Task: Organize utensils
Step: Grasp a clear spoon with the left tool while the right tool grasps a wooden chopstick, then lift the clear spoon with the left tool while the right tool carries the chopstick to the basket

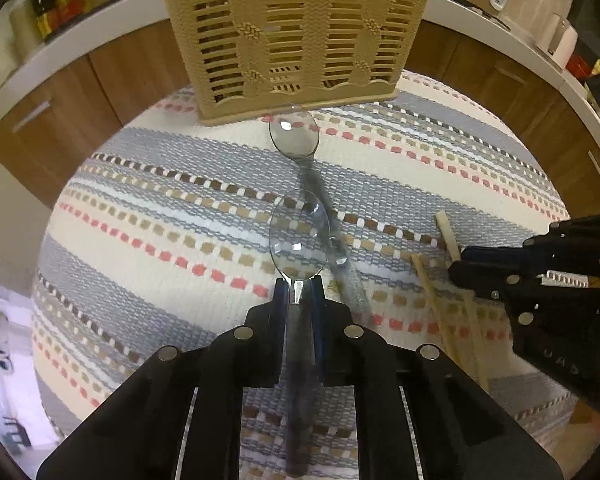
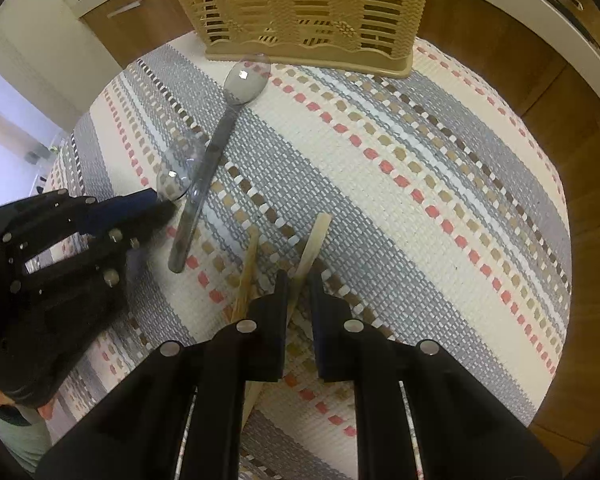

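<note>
My left gripper [image 1: 299, 290] is shut on the neck of a clear plastic spoon [image 1: 298, 236], whose bowl sticks out ahead of the fingertips. A second clear spoon [image 1: 294, 130] lies on the mat, its bowl touching the foot of the tan slotted basket [image 1: 296, 32]. In the right wrist view my right gripper [image 2: 299, 286] points down, shut on a pale wooden chopstick [image 2: 314, 240]. A second chopstick [image 2: 251, 264] lies just left of it. The left gripper [image 2: 160, 210] and its spoon [image 2: 180, 168] show at the left there.
Everything rests on a striped woven mat [image 1: 420, 152] covering a round surface. Wooden cabinet fronts [image 1: 60, 120] and a white counter edge [image 1: 40, 52] curve behind it. The right gripper [image 1: 460, 268] enters the left wrist view beside both chopsticks [image 1: 446, 232].
</note>
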Available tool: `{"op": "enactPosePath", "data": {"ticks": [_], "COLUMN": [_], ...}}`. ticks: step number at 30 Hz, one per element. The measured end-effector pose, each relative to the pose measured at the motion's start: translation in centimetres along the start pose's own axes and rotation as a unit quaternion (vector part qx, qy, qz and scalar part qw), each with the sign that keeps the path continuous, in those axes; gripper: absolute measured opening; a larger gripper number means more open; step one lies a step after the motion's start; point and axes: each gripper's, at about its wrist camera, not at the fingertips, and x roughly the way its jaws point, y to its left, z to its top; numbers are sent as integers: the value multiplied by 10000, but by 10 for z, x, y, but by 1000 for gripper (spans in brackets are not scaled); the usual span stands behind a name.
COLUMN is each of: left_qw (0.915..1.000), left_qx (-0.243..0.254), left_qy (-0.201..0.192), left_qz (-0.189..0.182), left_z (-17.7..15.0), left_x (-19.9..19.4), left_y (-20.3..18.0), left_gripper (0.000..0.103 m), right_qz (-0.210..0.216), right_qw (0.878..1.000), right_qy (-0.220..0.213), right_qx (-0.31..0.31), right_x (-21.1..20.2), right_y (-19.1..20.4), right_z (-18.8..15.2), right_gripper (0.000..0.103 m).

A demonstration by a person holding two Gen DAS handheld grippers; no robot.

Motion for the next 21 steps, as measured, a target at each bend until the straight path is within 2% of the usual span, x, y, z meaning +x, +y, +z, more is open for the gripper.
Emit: {"op": "enactPosePath", "data": {"ticks": [3, 9, 15, 21], "left_qw": [9993, 9959, 9942, 9923], "left_qx": [-308, -793, -885, -869], "left_qy": [-113, -238, -234, -499], "left_qz": [-164, -362, -556, -728], "left_z": [-4, -9, -10, -10], "left_x": [-4, -12, -17, -25], "left_y": [14, 50, 64, 57], "left_gripper": [9, 9, 10, 10], "right_qz": [52, -48, -270, -87], "right_qw": [10000, 9997, 9978, 9990], "right_qy": [15, 226, 460, 352], "right_qx": [54, -41, -387, -277], "right_x": [-5, -6, -2, -6], "right_y": [-9, -14, -4, -5], "right_z": [-7, -3, 7, 4], "right_gripper": [4, 5, 6, 4]}}
